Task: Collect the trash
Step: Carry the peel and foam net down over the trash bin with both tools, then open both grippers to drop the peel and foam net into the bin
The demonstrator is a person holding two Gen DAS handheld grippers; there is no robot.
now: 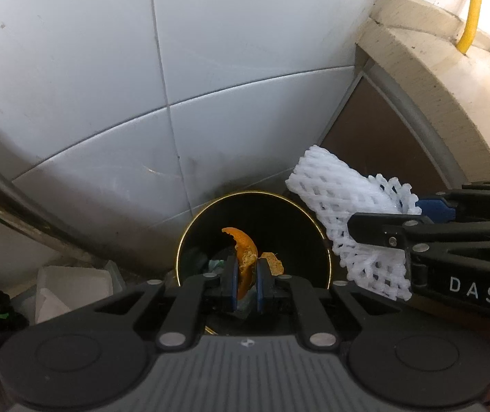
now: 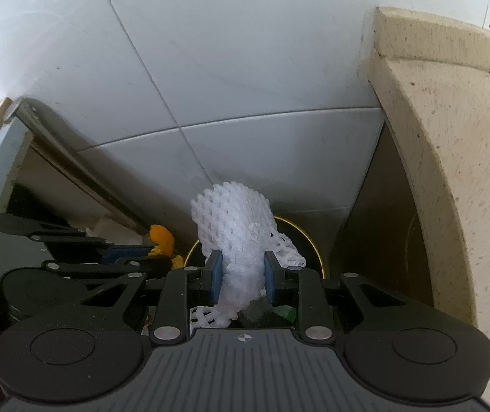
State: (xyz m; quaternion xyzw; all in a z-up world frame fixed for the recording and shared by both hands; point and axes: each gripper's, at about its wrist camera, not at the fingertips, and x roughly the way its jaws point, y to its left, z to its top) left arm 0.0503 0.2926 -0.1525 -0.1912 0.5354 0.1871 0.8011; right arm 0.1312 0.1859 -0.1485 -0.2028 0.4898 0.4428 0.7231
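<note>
Left gripper (image 1: pixel 246 286) jaws nearly closed, pinching orange peel (image 1: pixel 245 250) above black bin (image 1: pixel 193 233), right gripper (image 2: pixel 241 283) jaws part-open, clamping white foam net (image 2: pixel 238 226)

Soft even daylight, strong fisheye bending (dark vignetted corners), mostly sharp, mild glare

Right gripper (image 2: pixel 241 279) pointing steeply down, blue pads pressed against a white foam fruit net (image 2: pixel 236 237) bunched between them. Just beyond and below the net, a black bin with a gold rim (image 2: pixel 308 240), dark scraps and a bit of green visible inside. To the left, left gripper (image 2: pixel 155 254) clamped on a piece of orange peel (image 2: pixel 163 237), close beside the bin's edge. Behind, white wall tiles (image 2: pixel 210 68); at right, a beige stone ledge (image 2: pixel 451 120).
</note>
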